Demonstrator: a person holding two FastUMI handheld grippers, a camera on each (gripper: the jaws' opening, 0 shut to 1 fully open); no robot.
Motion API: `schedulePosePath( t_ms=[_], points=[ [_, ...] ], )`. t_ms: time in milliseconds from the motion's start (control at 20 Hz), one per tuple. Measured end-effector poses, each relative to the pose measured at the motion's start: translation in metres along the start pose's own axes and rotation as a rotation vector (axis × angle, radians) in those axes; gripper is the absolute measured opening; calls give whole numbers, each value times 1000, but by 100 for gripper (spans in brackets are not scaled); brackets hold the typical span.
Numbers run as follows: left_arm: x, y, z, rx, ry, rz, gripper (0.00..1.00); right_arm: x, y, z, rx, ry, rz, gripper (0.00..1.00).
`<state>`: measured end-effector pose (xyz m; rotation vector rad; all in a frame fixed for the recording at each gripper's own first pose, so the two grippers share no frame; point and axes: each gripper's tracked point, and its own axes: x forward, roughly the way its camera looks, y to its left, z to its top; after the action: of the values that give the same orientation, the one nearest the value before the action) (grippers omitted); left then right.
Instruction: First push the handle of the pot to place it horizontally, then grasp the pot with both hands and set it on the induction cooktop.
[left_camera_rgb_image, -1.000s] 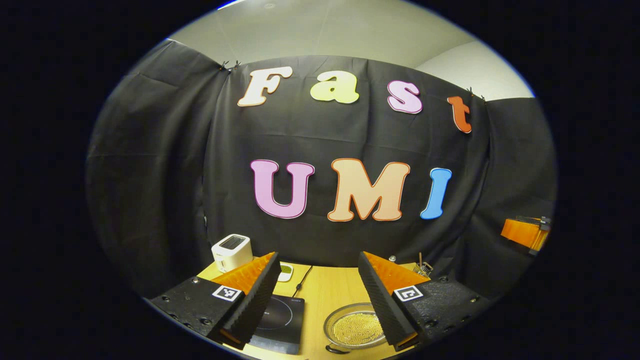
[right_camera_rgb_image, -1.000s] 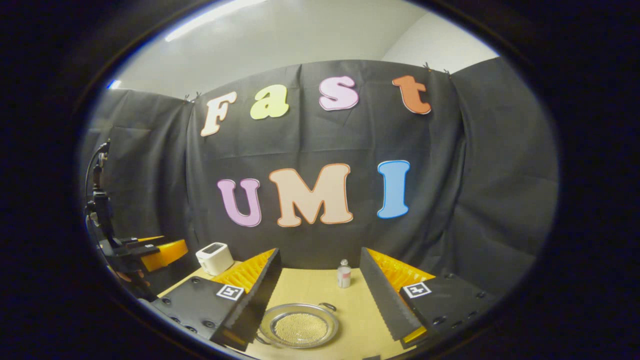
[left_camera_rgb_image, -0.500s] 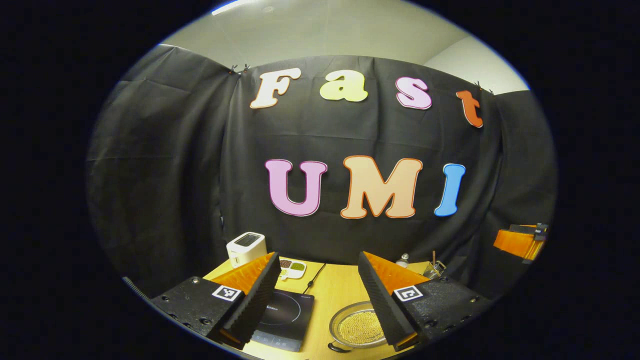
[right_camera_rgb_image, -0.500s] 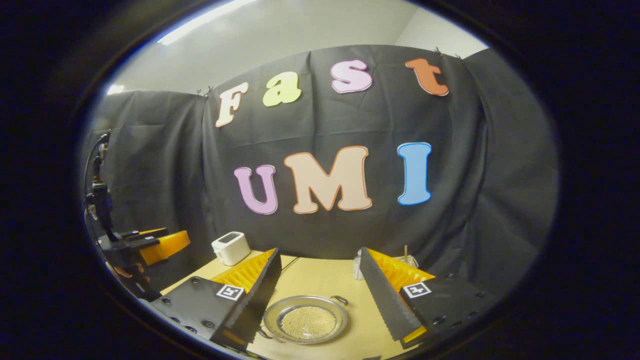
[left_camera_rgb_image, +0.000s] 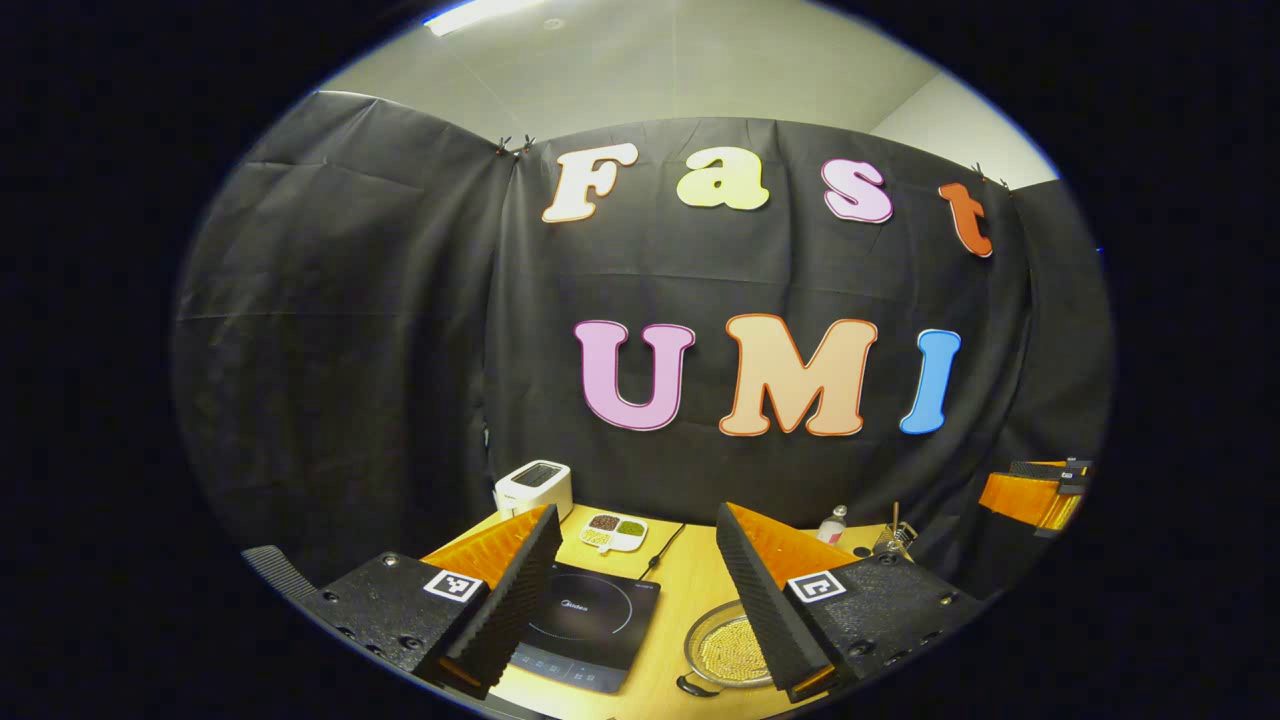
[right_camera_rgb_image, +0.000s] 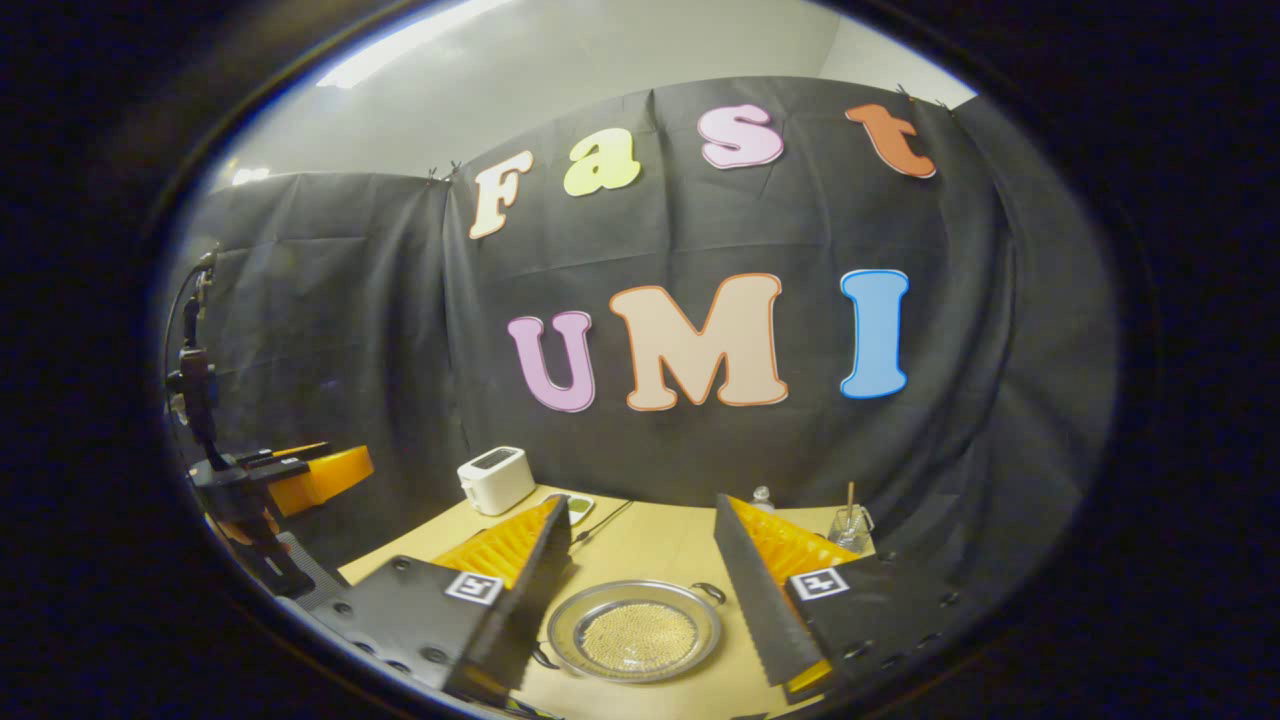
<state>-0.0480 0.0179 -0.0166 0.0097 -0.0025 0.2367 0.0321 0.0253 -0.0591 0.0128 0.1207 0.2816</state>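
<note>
I hold both grippers high, left gripper (left_camera_rgb_image: 630, 600) and right gripper (right_camera_rgb_image: 640, 590) with fingers apart; I'd lower 1 beside the pot (right_camera_rgb_image: 634, 632) handle, pushing gently.

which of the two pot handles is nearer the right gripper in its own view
The handle at the pot's lower-left rim, beside the right gripper's own left finger. The other handle sits on the far, upper-right rim.

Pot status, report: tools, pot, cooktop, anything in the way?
Both tools open, above the table, holding nothing. Pot on table between right tool fingers, untouched. Cooktop bare, ahead of left tool. Nothing between them.
</note>
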Motion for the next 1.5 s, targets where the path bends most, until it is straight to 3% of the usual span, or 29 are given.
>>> schedulePosePath(
  t_ms=[100,250,300,400,550,600,950,1150,1350,1400,1450,1500],
  points=[
    [-7,2,-1,3,2,12,95,2,8,-5,17,8,31,61],
    [-15,-1,-6,6,6,13,92,5,15,-13,27,27,61,43],
    [-18,-2,-8,9,8,12,92,7,15,-16,25,36,58,24],
    [-21,-6,-11,8,8,6,95,7,16,-18,17,36,57,0],
    [-22,-9,-15,1,9,3,92,7,22,-33,-3,63,79,0],
    [-22,-9,-17,1,10,3,95,7,23,-38,-6,71,84,2],
    [-21,9,-32,16,39,39,95,4,40,-104,30,199,130,0],
    [-15,27,-41,10,55,42,92,1,41,-154,25,318,95,2],
    [1,53,-52,9,83,27,95,-5,50,-208,60,444,46,2],
    [6,58,-55,16,82,19,92,-6,55,-224,86,481,37,2],
    [12,64,-55,25,80,14,99,-7,60,-240,117,518,29,0],
    [15,72,-55,36,77,11,97,-7,65,-255,142,553,19,0]
  ],
)
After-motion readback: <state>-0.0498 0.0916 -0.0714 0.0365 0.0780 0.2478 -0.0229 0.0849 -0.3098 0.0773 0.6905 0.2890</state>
